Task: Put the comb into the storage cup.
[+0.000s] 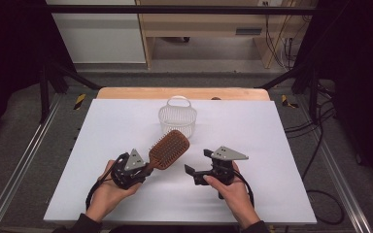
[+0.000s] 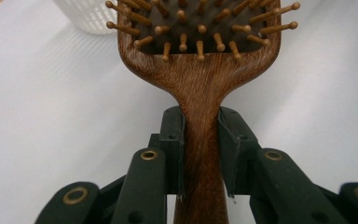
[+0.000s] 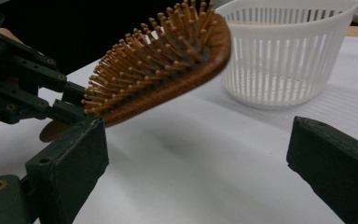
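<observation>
A brown wooden paddle hairbrush is held above the white table, bristles up, its head pointing toward a white slatted basket. My left gripper is shut on the brush handle, with a pad pressed to each side. The brush head hangs above the table in front of the basket in the right gripper view. My right gripper stands to the right of the brush, open, with nothing between its jaws.
The white table sheet lies over a wooden tabletop. Metal frame rails run along both sides. Cables trail on the floor at the right.
</observation>
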`<state>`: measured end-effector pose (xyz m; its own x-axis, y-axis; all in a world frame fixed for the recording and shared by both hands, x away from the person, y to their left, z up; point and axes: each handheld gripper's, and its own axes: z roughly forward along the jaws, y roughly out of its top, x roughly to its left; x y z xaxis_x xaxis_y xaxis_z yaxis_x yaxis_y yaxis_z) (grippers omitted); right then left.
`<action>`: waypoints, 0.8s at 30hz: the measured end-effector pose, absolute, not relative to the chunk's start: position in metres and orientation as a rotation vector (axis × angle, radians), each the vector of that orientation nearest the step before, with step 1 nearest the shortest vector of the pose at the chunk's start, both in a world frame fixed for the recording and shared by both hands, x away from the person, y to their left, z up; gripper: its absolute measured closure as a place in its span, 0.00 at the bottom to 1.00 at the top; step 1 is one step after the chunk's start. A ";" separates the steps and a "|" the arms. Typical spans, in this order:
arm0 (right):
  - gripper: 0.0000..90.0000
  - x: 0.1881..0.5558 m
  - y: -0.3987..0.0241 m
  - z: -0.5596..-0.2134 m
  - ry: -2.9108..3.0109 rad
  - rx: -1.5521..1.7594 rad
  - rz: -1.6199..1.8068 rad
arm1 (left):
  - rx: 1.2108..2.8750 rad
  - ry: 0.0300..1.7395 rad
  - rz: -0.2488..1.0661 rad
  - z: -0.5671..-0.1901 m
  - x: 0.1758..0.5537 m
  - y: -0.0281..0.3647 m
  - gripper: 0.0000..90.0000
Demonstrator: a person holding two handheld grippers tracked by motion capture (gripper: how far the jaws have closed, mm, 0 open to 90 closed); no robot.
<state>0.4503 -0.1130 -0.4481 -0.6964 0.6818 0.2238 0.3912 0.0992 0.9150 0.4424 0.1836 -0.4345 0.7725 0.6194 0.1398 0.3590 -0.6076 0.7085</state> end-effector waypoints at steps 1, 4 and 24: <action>0.06 0.451 -0.112 -0.449 2.127 1.076 1.634 | 2.279 0.719 0.488 -0.435 0.442 0.181 0.81; 0.06 0.455 -0.109 -0.451 2.139 1.096 1.652 | 2.279 0.707 0.491 -0.435 0.441 0.175 0.81; 0.10 0.464 -0.098 -0.439 2.121 1.088 1.782 | 2.233 0.639 0.494 -0.427 0.436 0.151 0.81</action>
<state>0.4643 -0.0982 -0.4388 -0.7211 0.6158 0.3175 0.4189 0.0226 0.9077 0.4363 0.1513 -0.4267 0.8012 0.5794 0.1497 0.2908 -0.5956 0.7488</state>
